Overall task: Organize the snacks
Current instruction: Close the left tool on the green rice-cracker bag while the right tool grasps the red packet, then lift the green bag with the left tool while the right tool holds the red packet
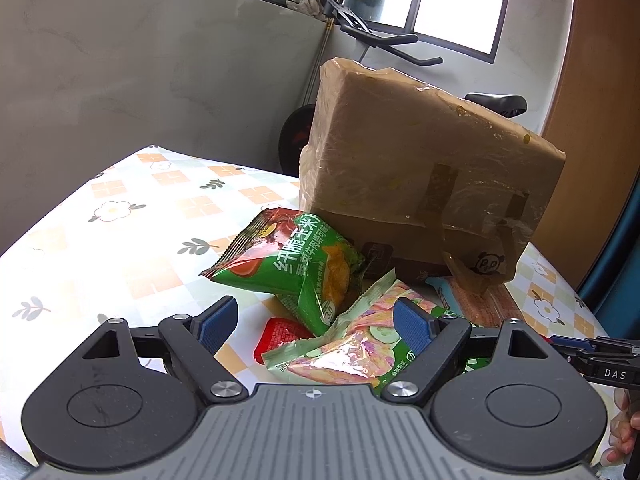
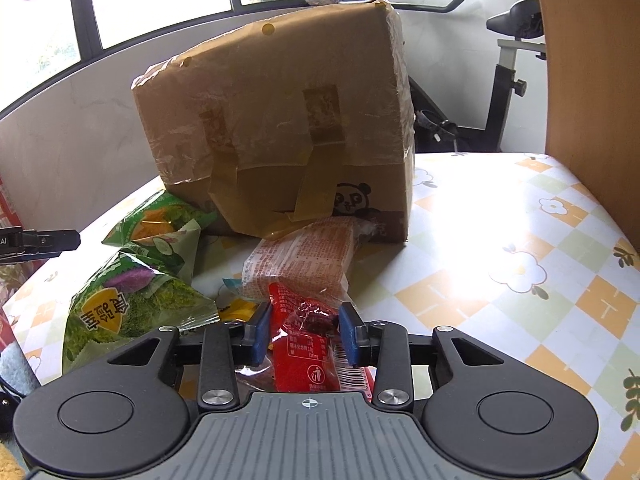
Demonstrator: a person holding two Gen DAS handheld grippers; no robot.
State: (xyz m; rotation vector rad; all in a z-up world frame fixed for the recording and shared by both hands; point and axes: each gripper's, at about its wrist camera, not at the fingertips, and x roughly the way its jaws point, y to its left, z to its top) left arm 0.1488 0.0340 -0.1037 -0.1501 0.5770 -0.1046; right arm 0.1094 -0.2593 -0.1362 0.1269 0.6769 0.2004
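A pile of snack packs lies on the flowered tablecloth [image 2: 500, 240] in front of a taped cardboard box [image 2: 280, 128]. My right gripper [image 2: 306, 332] is shut on a red snack packet [image 2: 298, 364], which runs between its blue pads. Beyond it lies an orange packet [image 2: 304, 256], and green bags [image 2: 136, 312] sit to the left. My left gripper [image 1: 316, 324] stands open over a green chip bag [image 1: 292, 268], a pink-and-green bag [image 1: 352, 344] and a small red packet [image 1: 280, 338], touching none. The box [image 1: 420, 176] rises behind them.
An exercise bike [image 2: 500, 92] stands beyond the table's far edge, and a wooden panel [image 2: 588, 80] rises at the right. A grey partition wall [image 1: 140, 80] is behind the table. Bare tablecloth [image 1: 100, 240] stretches left of the pile. A hand [image 1: 622, 432] shows at the right edge.
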